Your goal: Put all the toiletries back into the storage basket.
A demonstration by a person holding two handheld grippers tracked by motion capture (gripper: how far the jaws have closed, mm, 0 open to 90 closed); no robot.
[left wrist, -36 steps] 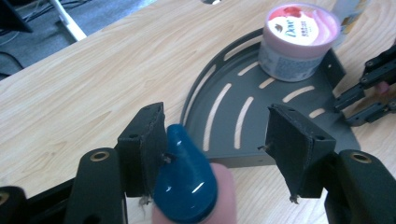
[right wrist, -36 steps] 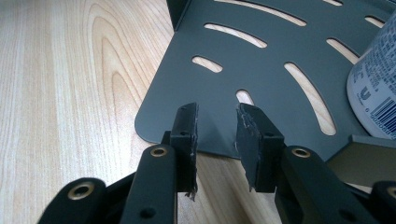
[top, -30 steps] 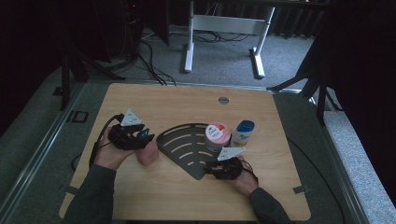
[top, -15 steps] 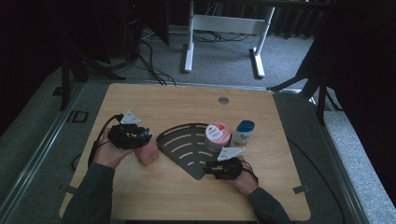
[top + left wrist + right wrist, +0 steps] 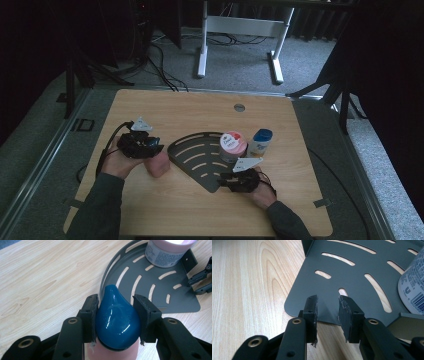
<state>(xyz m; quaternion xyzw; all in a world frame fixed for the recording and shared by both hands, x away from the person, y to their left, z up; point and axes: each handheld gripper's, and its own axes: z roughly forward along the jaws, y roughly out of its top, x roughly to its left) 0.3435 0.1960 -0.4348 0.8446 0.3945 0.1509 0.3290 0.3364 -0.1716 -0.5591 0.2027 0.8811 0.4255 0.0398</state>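
A pink bottle (image 5: 159,165) with a glossy blue teardrop cap (image 5: 117,317) stands on the table just left of a dark grey slotted fan-shaped tray (image 5: 192,152). My left gripper (image 5: 117,315) has just been closing its jaws, and the pads press on both sides of the blue cap. The same gripper (image 5: 152,146) is at the left in the high view. My right gripper (image 5: 327,315) hovers at the tray's near corner (image 5: 352,272). Its jaws stand apart with nothing between them. A pink-lidded tub (image 5: 233,145) stands on the tray's far right part.
A white bottle with a blue cap (image 5: 261,142) stands on the table right of the tub. The tray has a raised wall (image 5: 409,321) beside my right gripper. The right gripper's jaws (image 5: 201,282) show at the left gripper view's right edge. Bare wood spreads left and front.
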